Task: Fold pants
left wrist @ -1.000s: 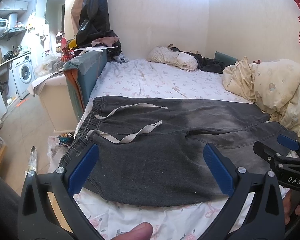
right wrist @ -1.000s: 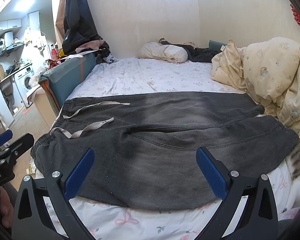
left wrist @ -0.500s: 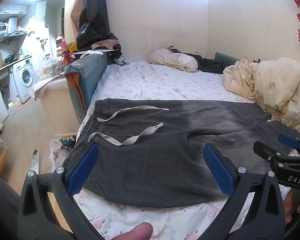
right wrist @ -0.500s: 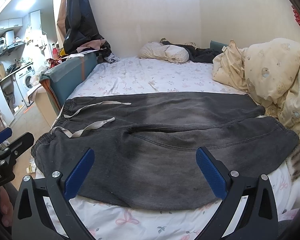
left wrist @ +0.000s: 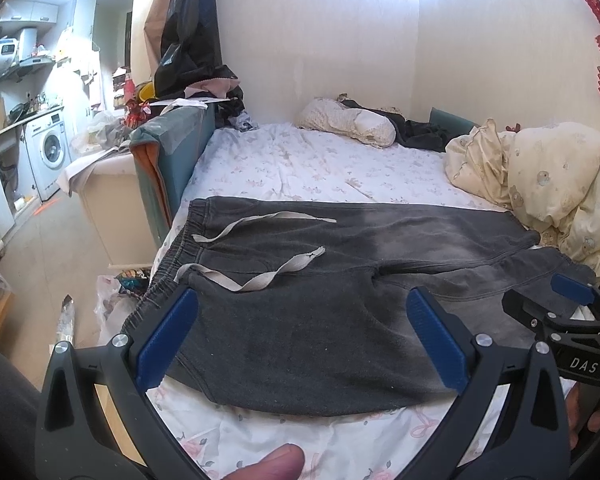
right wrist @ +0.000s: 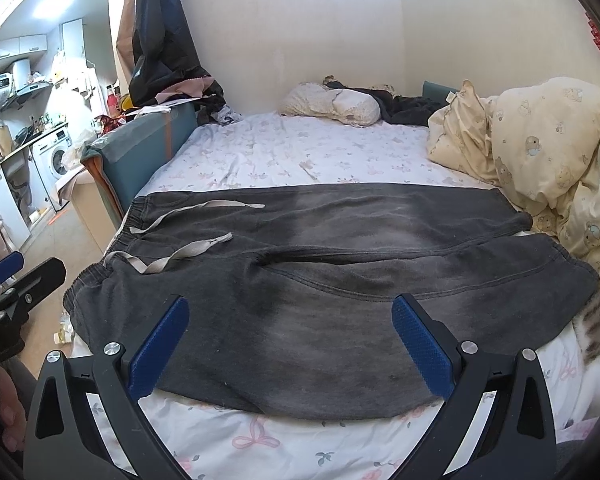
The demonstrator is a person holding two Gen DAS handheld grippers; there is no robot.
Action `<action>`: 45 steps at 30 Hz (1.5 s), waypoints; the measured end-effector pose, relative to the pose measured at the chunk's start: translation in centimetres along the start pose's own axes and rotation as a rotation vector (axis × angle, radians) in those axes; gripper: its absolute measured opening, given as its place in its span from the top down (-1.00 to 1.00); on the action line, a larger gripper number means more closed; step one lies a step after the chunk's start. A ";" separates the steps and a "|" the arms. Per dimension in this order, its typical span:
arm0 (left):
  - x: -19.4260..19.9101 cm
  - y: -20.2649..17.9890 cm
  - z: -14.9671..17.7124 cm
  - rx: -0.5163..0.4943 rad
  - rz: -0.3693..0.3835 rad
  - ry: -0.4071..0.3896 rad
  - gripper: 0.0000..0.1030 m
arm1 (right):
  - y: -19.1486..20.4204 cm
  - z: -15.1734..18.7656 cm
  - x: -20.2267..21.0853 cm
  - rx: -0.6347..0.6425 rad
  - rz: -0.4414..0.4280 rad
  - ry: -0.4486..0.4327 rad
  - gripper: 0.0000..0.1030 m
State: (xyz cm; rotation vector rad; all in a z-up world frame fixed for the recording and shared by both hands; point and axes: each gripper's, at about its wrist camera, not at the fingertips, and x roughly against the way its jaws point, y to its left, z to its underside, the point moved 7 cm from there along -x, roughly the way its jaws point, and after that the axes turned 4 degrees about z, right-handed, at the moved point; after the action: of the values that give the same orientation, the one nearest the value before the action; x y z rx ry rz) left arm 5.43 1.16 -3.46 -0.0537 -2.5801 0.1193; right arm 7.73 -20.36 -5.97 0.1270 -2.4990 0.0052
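Dark grey pants (left wrist: 320, 304) (right wrist: 320, 288) lie spread flat across the bed, waistband at the left edge, legs running right, pale drawstrings (left wrist: 256, 276) loose on top. My left gripper (left wrist: 300, 336) is open and empty, held above the pants' near edge. My right gripper (right wrist: 288, 340) is open and empty, above the near leg. The right gripper also shows in the left wrist view (left wrist: 560, 320) at the right; the left gripper shows in the right wrist view (right wrist: 12, 280) at the left.
The floral bedsheet (right wrist: 284, 152) runs to the far wall. A cream duvet (right wrist: 540, 152) is heaped at the right. A pillow (right wrist: 332, 102) and dark clothes lie at the back. A teal headboard (left wrist: 172, 152) stands left. A cat (right wrist: 596, 332) lies by the leg cuffs.
Both grippers have stayed open; the views have shifted only slightly, with the left one drifting a little to the left. The pants have not moved.
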 end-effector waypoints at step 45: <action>-14.6 21.9 11.1 0.612 -0.210 0.484 0.22 | -4.2 -0.8 -0.4 -0.270 -0.098 0.024 -1.00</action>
State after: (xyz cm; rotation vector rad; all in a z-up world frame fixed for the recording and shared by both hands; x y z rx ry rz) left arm 12.22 21.17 -22.69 0.3682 -1.9592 0.7139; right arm 8.89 -24.45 -5.65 0.1352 -2.4403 -0.3677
